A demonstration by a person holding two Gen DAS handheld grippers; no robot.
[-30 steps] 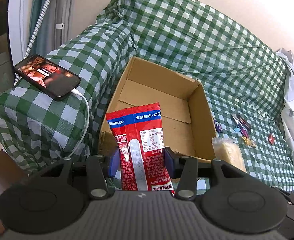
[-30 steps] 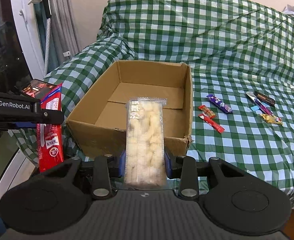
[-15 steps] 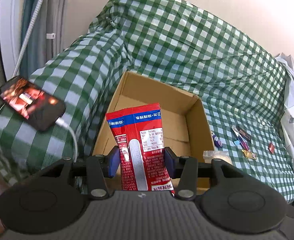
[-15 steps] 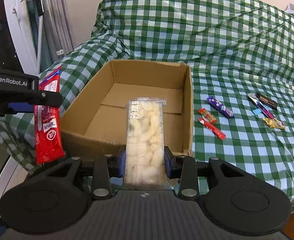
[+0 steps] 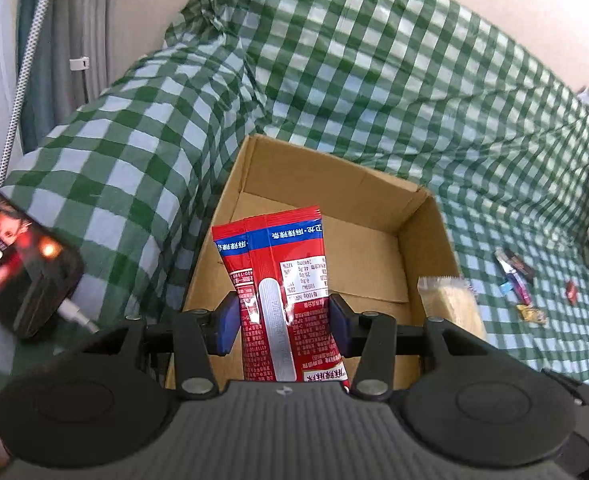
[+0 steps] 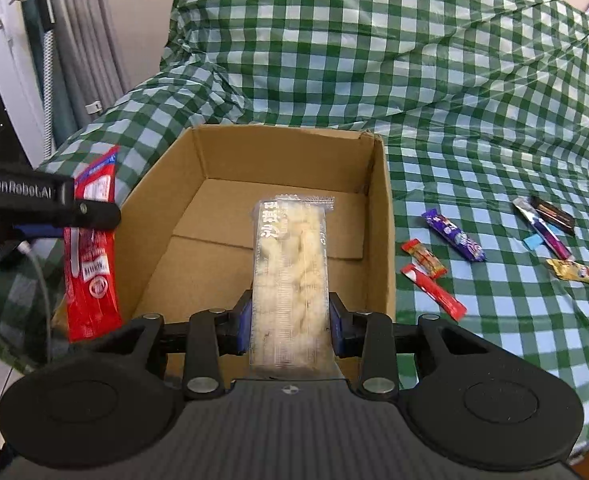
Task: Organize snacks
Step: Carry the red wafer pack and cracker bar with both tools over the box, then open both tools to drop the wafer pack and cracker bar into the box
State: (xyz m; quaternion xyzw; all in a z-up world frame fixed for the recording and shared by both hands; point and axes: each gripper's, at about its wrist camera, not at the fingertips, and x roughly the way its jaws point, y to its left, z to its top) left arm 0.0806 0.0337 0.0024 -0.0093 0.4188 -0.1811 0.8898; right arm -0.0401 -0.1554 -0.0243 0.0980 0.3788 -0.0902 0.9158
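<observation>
An open cardboard box [image 5: 330, 176] [image 6: 282, 152] sits on a green checked cover. My left gripper [image 5: 283, 322] is shut on a red snack packet [image 5: 282, 280] and holds it above the box's near left side. The packet and the left gripper also show in the right wrist view, packet [image 6: 92, 264], gripper [image 6: 46, 208]. My right gripper [image 6: 290, 322] is shut on a clear packet of pale snacks [image 6: 292, 272], above the box's near edge. That packet shows in the left wrist view [image 5: 452, 308].
Several small snack bars lie on the cover right of the box, among them a purple one [image 6: 454, 240] and two red ones [image 6: 432, 286]. A lit phone [image 5: 14, 268] on a cable lies on the left armrest. Curtains [image 6: 78, 60] hang at the left.
Both grippers have moved forward and up over the box with their packets. The box now fills more of both views, and the phone has slid to the left edge.
</observation>
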